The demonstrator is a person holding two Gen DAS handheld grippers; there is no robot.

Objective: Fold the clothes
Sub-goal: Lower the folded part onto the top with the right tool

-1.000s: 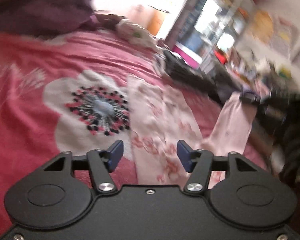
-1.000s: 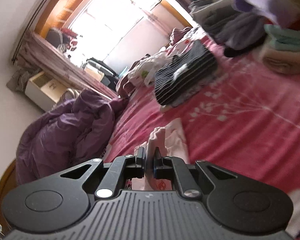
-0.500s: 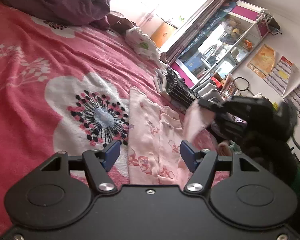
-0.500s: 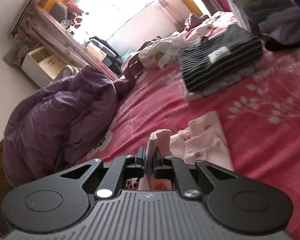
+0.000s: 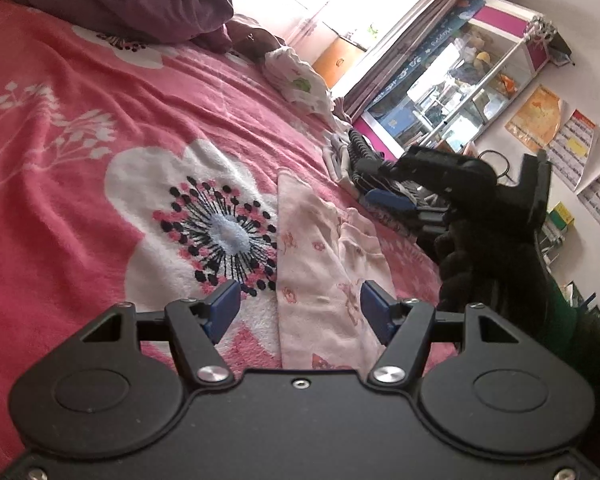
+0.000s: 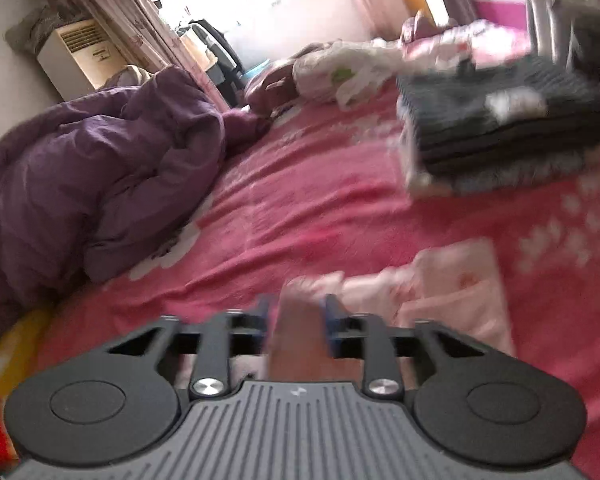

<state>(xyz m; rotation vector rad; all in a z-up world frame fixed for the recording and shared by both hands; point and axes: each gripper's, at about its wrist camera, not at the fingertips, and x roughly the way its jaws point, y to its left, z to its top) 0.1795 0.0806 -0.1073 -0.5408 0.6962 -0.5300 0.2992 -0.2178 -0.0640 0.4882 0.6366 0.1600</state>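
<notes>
Now right gripper (image 6: 296,322) freshly parted, pink garment (image 6: 440,300) loose between its fingers; left gripper (image 5: 296,310) wide, empty.

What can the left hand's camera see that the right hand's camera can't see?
Only the left wrist view shows the big white flower on the blanket, the glass cabinet and the wall posters.

Only the right wrist view shows the white heater by the wall.

Both show the pink blanket, the purple quilt, the striped dark clothes, the pink garment and the right gripper, whose jaws have just been opening, with the garment's end between them.
</notes>
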